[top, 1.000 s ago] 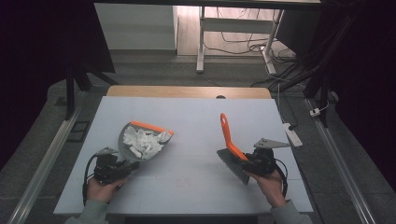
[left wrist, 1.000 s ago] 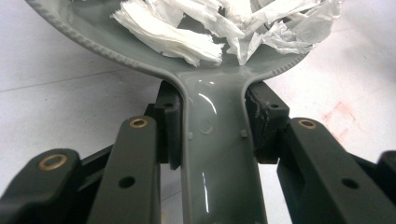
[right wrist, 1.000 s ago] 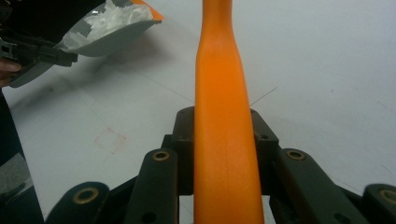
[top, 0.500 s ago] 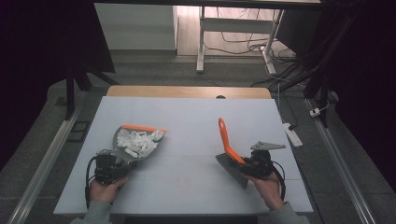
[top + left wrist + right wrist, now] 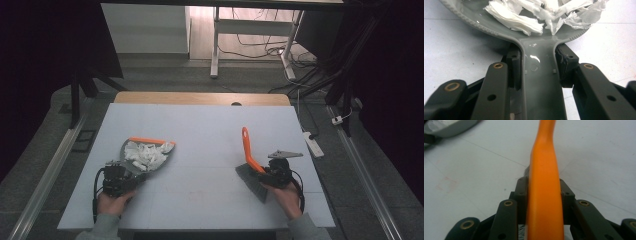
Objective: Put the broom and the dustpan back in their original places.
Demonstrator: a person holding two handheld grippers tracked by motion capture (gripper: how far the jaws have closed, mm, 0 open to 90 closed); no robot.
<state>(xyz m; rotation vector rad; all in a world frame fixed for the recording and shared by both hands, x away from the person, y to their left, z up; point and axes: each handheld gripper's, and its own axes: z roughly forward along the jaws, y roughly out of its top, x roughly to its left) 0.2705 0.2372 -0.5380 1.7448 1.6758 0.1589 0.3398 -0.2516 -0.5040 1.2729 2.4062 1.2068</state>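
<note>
Orange brush point(image 5: 247, 148) handle between the jaws of the right gripper point(image 5: 262, 171), lower right of the high view. Jaws just been opening, handle between them. In the right gripper view, black pads point(image 5: 522, 192) flank the handle on both sides with no gap to be seen, so likely a slackened hold rather than a full release. Grey bristle head low against the white table point(image 5: 200, 120), just left of the fingertips. Long axis of the handle climbs from there toward the frame's top, leaning slightly left. In the right gripper view, runs straight up the middle, away from the jaws.

Grey dustpan point(image 5: 150, 141) at centre left of the high view, well apart from the brush. Loaded with shredded white paper point(image 5: 146, 154), orange lip toward the upper right. Stem gripped firmly by the left gripper point(image 5: 131, 175): jaws closed tight on it from both sides in the left gripper view, pan spreading across the top of that frame.

Judging by this: brush being set down, nearer the right hand, with nothing but bare table between the two tools. Any tip-over probably falls along that upward-leaning axis.
</note>
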